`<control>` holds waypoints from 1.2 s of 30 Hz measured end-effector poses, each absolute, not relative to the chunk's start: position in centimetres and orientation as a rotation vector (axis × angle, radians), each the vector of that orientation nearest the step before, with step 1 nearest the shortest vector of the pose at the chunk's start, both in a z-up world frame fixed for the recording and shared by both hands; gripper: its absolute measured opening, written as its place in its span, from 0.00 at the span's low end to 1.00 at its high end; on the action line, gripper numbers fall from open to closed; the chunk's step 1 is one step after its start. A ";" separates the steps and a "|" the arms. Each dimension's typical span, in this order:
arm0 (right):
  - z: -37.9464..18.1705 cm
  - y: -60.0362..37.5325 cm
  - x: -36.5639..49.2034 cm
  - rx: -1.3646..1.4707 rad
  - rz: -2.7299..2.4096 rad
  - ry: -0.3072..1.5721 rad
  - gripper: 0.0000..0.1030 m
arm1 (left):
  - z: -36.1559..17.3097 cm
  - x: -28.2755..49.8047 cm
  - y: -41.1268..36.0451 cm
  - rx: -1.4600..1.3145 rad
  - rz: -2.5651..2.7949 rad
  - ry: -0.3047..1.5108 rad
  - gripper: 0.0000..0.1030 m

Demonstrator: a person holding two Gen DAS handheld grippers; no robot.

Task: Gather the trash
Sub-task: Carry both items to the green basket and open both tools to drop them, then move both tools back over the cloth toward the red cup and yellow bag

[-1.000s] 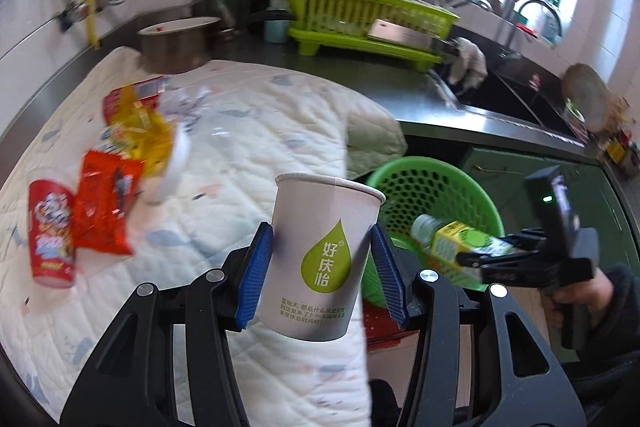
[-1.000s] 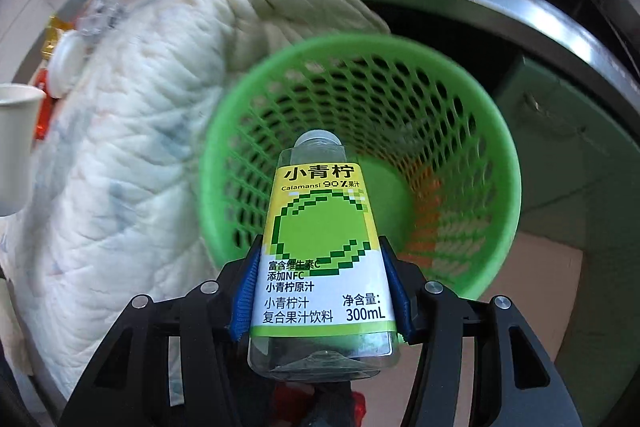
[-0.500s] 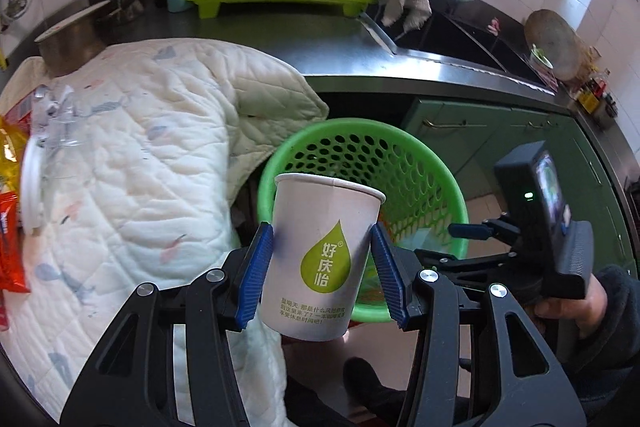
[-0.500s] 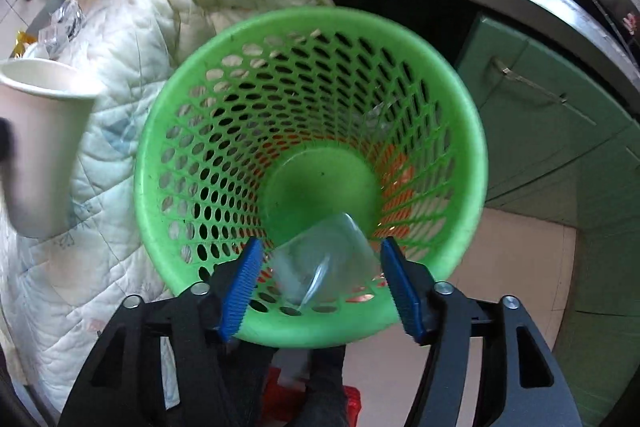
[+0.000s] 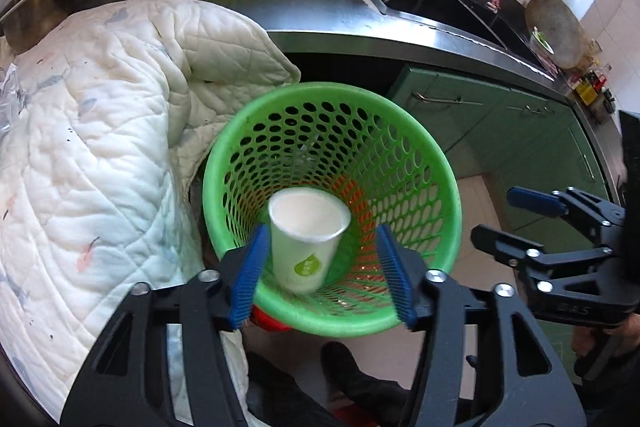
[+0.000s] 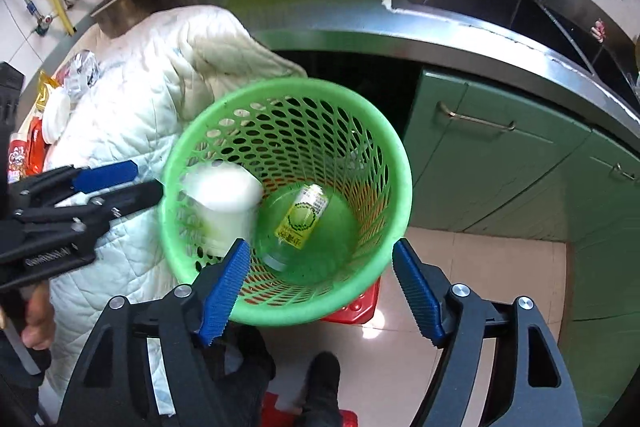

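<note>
tongs first: left gripper [image 5: 324,271] jaws spreading, pads clear of the paper cup [image 5: 306,235], which a moment ago sat clamped and now drops inside the green basket [image 5: 448,195]; right gripper [image 6: 320,291] widening too, empty, its juice bottle [image 6: 301,223] already on the basket floor. two pieces binned, more wrappers [image 6: 36,143] wait on the quilt [image 5: 100,147]

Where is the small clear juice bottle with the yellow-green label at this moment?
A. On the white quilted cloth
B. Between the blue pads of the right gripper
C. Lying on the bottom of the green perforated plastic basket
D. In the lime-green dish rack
C: in the right wrist view the small clear juice bottle lies on the floor of the green perforated plastic basket, and no pad touches it.
</note>
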State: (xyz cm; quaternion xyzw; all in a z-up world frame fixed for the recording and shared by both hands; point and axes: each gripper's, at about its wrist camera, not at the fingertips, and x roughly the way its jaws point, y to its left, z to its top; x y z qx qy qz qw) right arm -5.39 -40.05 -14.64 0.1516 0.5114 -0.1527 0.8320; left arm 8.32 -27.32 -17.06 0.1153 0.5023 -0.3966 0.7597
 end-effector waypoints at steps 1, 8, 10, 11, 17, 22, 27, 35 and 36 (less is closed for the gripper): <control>-14.4 -40.1 -5.5 0.320 -0.324 1.078 0.70 | -17.0 8.2 -27.4 0.250 -0.864 1.090 0.59; -13.1 -39.3 -4.7 0.304 -0.295 1.045 0.72 | -15.5 7.6 -25.8 0.230 -0.834 1.052 0.67; -12.9 -38.9 -4.2 0.301 -0.277 1.039 0.72 | -14.8 7.7 -24.6 0.214 -0.811 1.038 0.67; -12.7 -38.6 -3.9 0.295 -0.266 1.034 0.73 | -14.4 7.7 -24.0 0.205 -0.798 1.029 0.68; -11.7 -36.0 -1.5 0.252 -0.189 1.018 0.77 | -12.5 8.4 -19.2 0.150 -0.690 0.980 0.71; -11.0 -33.2 1.0 0.215 -0.111 1.003 0.78 | -11.0 9.1 -14.3 0.116 -0.571 0.941 0.72; -10.1 -29.7 3.9 0.179 -0.021 0.991 0.78 | -9.5 9.9 -9.0 0.074 -0.449 0.900 0.74; -8.5 -24.1 8.7 0.146 0.112 0.966 0.78 | -8.0 11.1 -1.7 0.014 -0.285 0.859 0.75; -8.3 -23.4 9.3 0.141 0.126 0.960 0.78 | -7.9 11.2 -1.2 0.010 -0.273 0.855 0.75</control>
